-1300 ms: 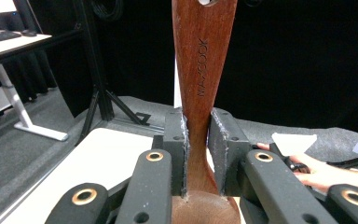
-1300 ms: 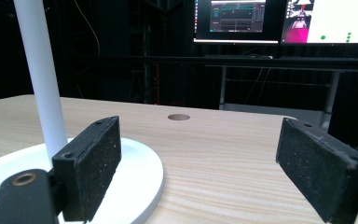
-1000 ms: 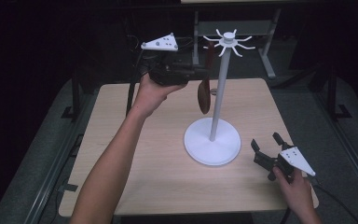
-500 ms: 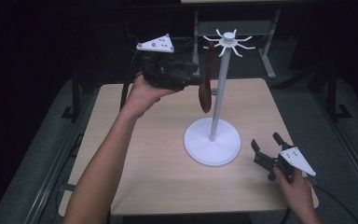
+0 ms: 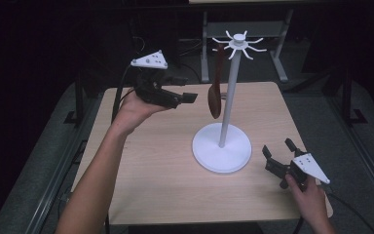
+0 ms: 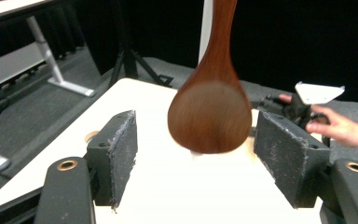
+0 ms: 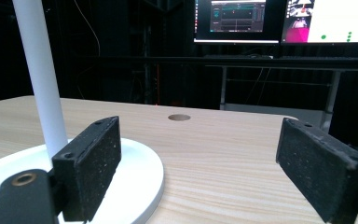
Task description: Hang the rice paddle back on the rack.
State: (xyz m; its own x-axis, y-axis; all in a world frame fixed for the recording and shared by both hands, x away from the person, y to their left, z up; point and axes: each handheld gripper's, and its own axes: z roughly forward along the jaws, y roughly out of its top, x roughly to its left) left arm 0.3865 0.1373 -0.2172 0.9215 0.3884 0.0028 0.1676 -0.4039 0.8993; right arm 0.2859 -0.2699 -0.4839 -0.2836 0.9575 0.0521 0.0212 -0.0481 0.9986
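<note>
Tabletop (image 5: 156, 190): carried the white stand (image 5: 222, 152) toward its right edge.
Spoon (image 5: 215, 95): hung bowl-down from a stand hook, free.
Left tongs (image 5: 189, 96): just spread, clear of the spoon.
Right tongs (image 5: 277, 155): spread, idle near the right front corner.

The table (image 5: 165, 165) is evenly lit from above against dark surroundings. The spoon (image 6: 209, 112) is motion-blurred at centre frame; screens (image 7: 284, 21) glare upper right.
</note>
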